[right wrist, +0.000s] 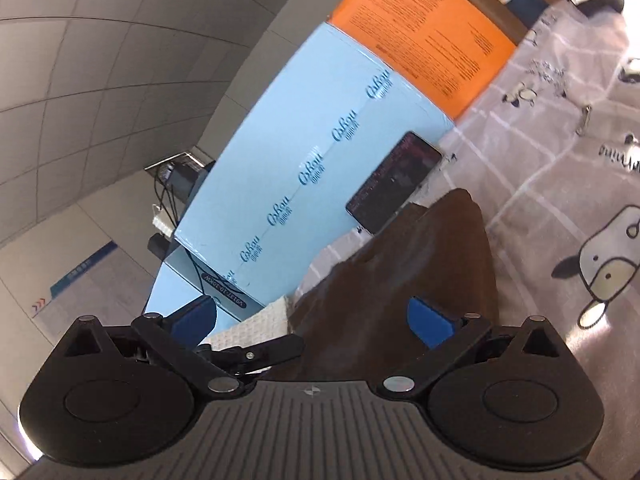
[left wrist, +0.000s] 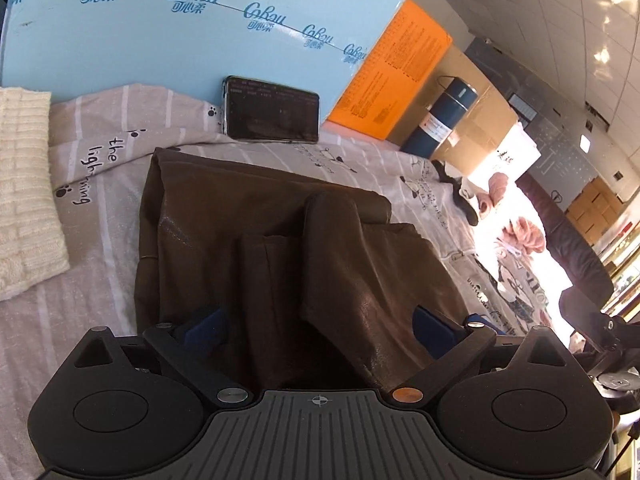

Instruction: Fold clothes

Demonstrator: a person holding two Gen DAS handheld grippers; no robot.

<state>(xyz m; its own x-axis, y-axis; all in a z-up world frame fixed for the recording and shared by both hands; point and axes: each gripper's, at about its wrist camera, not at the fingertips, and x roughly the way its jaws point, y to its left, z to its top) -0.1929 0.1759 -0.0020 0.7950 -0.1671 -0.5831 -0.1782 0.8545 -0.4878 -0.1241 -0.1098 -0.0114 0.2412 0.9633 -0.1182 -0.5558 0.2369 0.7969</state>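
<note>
Dark brown, faintly glossy garment (left wrist: 248, 240) partly folded on the grey striped cartoon-print bedsheet (left wrist: 80, 288), just before the black smartphone (left wrist: 272, 109); left gripper (left wrist: 316, 326) and right gripper (right wrist: 312, 318) both spread apart astride its cloth; further folds apparently remain.

blown-out glare right, fisheye-warped edges

The left gripper (left wrist: 320, 326) hangs with its blue-padded jaws spread wide over a partly folded brown garment (left wrist: 280, 248) on a printed grey bedsheet (left wrist: 80, 300); a phone (left wrist: 272, 109) leans against a light-blue box (left wrist: 140, 48) behind; a cream knit (left wrist: 26, 188) lies at the left.
</note>
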